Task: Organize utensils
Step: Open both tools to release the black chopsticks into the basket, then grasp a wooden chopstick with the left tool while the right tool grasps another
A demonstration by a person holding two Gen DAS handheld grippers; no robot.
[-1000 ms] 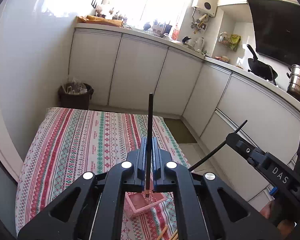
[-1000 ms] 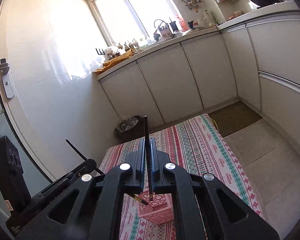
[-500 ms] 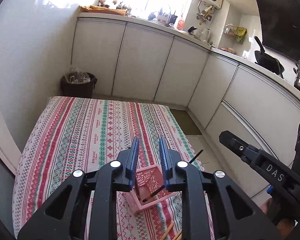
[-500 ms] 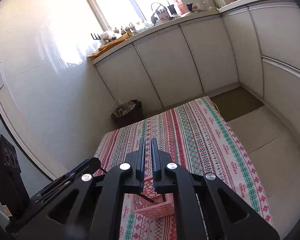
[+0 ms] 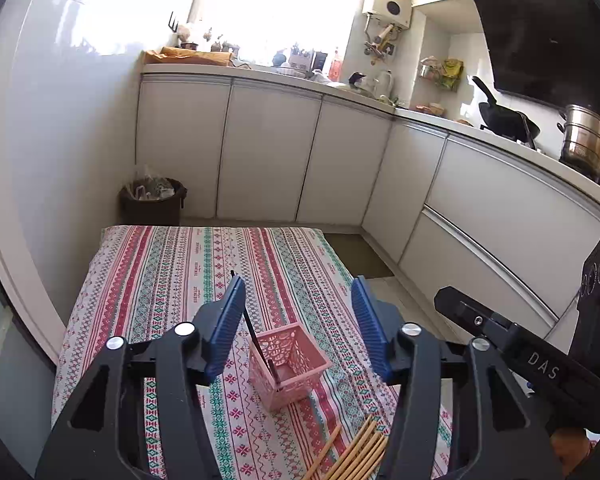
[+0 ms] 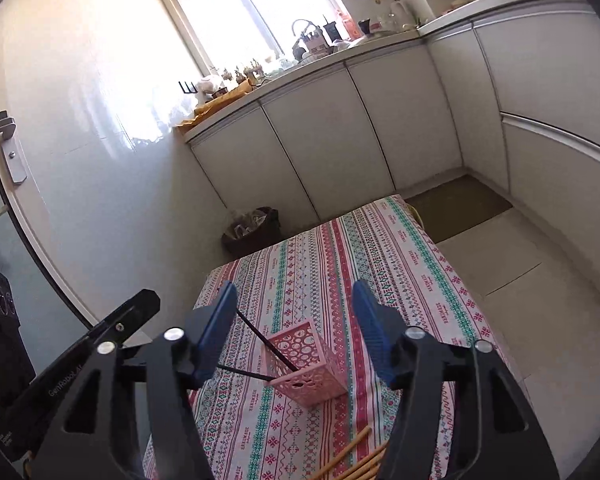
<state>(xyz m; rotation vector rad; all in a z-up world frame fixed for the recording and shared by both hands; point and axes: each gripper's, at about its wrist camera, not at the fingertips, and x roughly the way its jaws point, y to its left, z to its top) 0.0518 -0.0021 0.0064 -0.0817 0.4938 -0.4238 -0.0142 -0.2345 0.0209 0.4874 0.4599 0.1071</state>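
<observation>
Both black chopsticks point(image 6: 266, 338), clamped a second ago, are now seen leaning in the pink basket point(image 5: 286, 364) on the striped counter point(image 5: 160, 272), the left gripper point(image 5: 298, 316) and right gripper point(image 6: 294, 320) fingers having just been opened, empty.

Basket point(image 5: 288, 364): pink perforated plastic. Tablecloth point(image 5: 172, 276): woven patterned cloth, matt. Chopsticks point(image 5: 360, 450): pale wood. Cabinet doors point(image 5: 268, 152): smooth, semi-gloss. Pot point(image 5: 586, 142): shiny metal.
</observation>
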